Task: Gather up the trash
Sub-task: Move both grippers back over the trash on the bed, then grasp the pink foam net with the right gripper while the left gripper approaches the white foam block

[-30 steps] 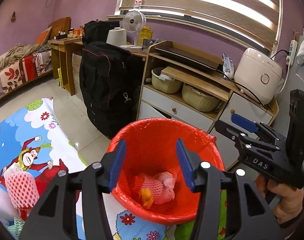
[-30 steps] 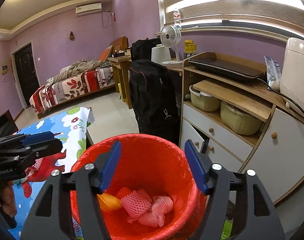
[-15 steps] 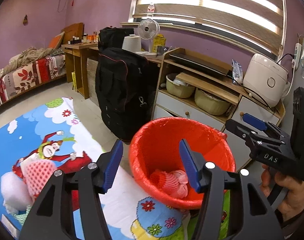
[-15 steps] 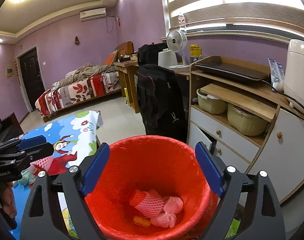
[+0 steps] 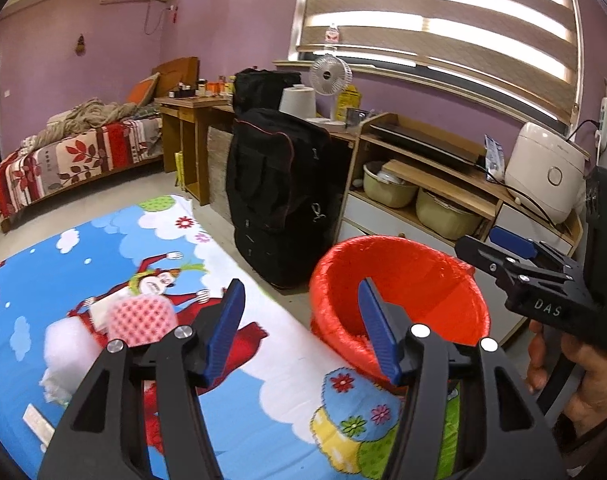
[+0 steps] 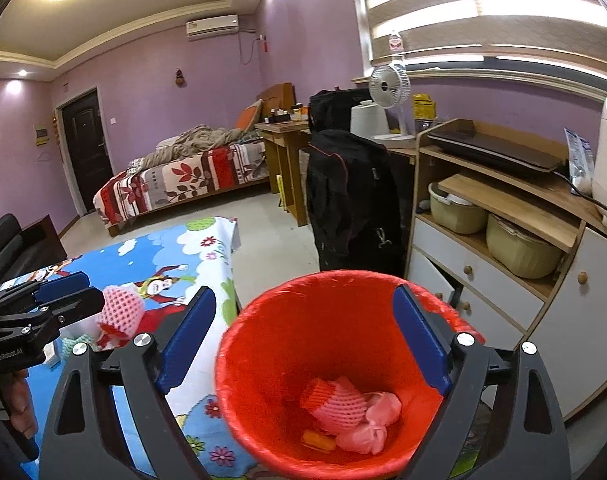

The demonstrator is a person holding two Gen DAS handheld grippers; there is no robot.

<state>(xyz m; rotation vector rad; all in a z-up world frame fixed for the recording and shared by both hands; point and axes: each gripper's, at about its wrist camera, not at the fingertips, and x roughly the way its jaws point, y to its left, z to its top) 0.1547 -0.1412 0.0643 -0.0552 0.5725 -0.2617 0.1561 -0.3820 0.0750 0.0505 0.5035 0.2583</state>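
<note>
A red-lined trash bin stands at the table's right edge and holds pink foam nets and an orange scrap. It also shows in the left wrist view. My right gripper is open and empty above the bin. My left gripper is open and empty over the table, between the bin and a pink foam net lying on the cartoon tablecloth. White foam wrap lies beside that net. The net also shows in the right wrist view.
A black bag stands on the floor behind the table. A wooden cabinet with pots and a rice cooker is behind the bin. A bed stands far left. A small white strip lies near the table's front.
My left gripper has swung left, away from the bin and toward the pink net on the table. My right gripper has opened wider above the bin, and an orange scrap now lies inside.
</note>
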